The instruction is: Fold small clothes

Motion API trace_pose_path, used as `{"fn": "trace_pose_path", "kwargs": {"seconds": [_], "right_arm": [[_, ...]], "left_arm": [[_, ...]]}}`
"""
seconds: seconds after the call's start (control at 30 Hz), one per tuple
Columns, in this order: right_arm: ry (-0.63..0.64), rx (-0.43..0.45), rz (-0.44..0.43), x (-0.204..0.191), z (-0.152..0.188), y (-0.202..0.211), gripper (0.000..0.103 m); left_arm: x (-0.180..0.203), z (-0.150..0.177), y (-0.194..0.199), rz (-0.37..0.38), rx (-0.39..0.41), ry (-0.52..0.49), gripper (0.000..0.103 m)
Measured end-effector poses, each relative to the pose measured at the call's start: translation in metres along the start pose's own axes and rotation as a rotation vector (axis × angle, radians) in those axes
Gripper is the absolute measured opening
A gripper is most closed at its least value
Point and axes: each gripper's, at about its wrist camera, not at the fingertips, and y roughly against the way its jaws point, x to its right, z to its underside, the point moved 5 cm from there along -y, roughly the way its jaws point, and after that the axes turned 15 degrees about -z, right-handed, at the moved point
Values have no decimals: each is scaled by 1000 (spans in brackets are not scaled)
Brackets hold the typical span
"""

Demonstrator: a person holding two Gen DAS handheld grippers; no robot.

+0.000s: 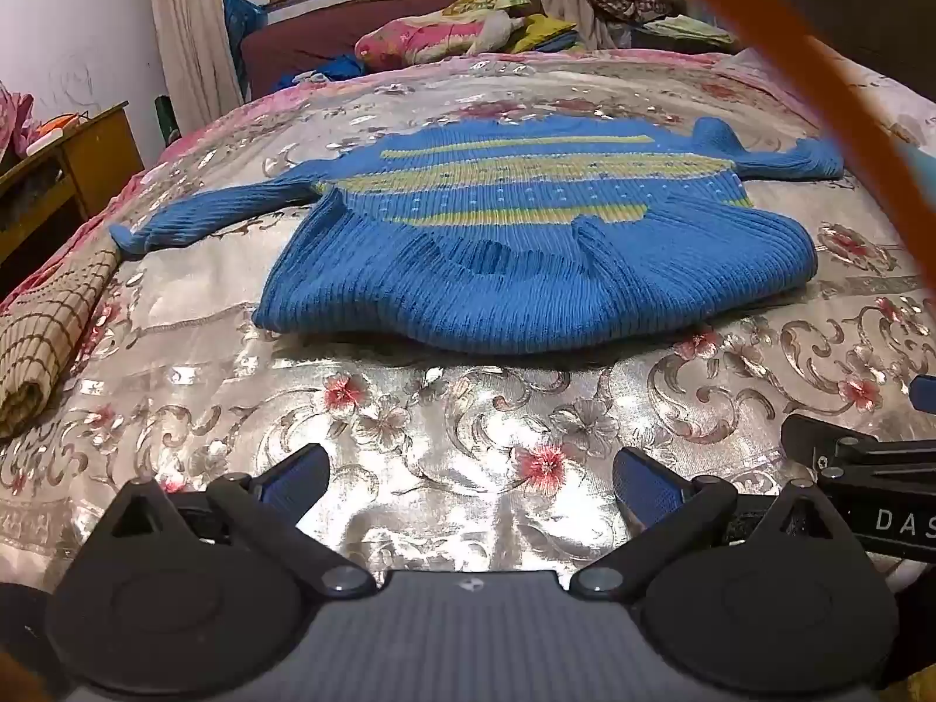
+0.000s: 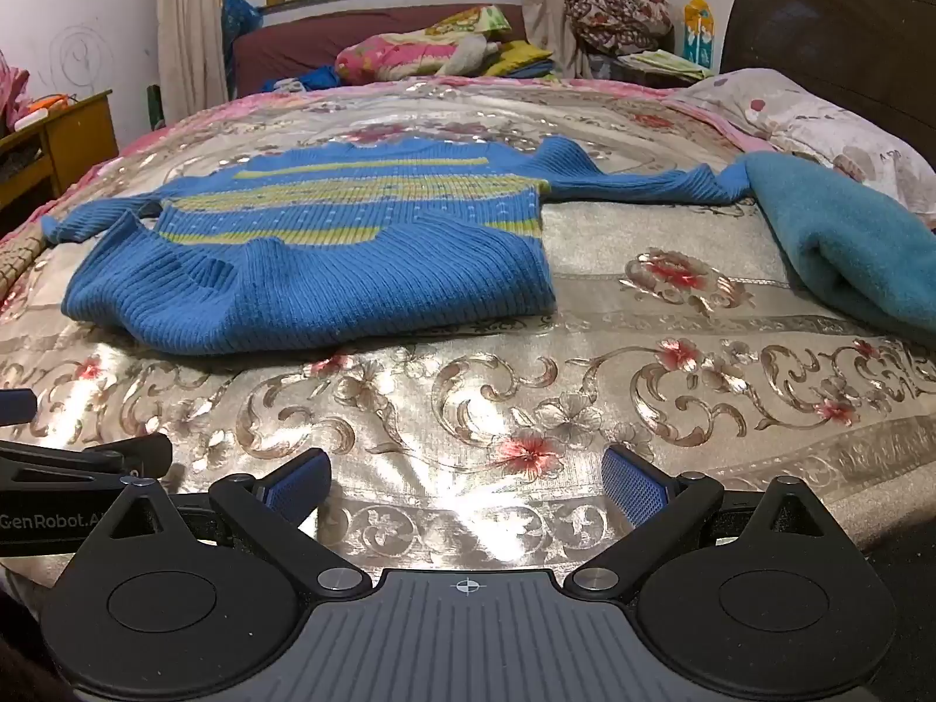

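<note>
A small blue knitted sweater point(image 1: 526, 245) with yellow-green stripes lies flat on the flowered bedspread point(image 1: 468, 421), its collar end nearest me and both sleeves spread to the sides. In the right wrist view the same sweater point(image 2: 327, 257) lies ahead and to the left. My left gripper point(image 1: 471, 488) hovers over the bedspread short of the sweater's near edge, jaws wide open and empty. My right gripper point(image 2: 468, 485) stands open as well, over bare bedspread point(image 2: 585, 398) to the right of the sweater, holding nothing.
A teal fleece cloth point(image 2: 848, 251) lies at the right by a pillow point(image 2: 819, 117). A checked tan cloth point(image 1: 47, 333) sits at the bed's left edge. Piled bedding point(image 2: 421, 52) lies beyond the bed, a wooden cabinet point(image 1: 88, 158) stands left. A blurred orange strap point(image 1: 819, 105) crosses the left view.
</note>
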Motion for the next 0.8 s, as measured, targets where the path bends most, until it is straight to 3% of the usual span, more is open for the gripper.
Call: {"fn": "trace_pose_path", "kwargs": {"seconds": [0.8], "right_arm": [[3,-1,2,0,0,0,99]], "left_arm": [[2,-1,0,6,-4,-1,103]]}}
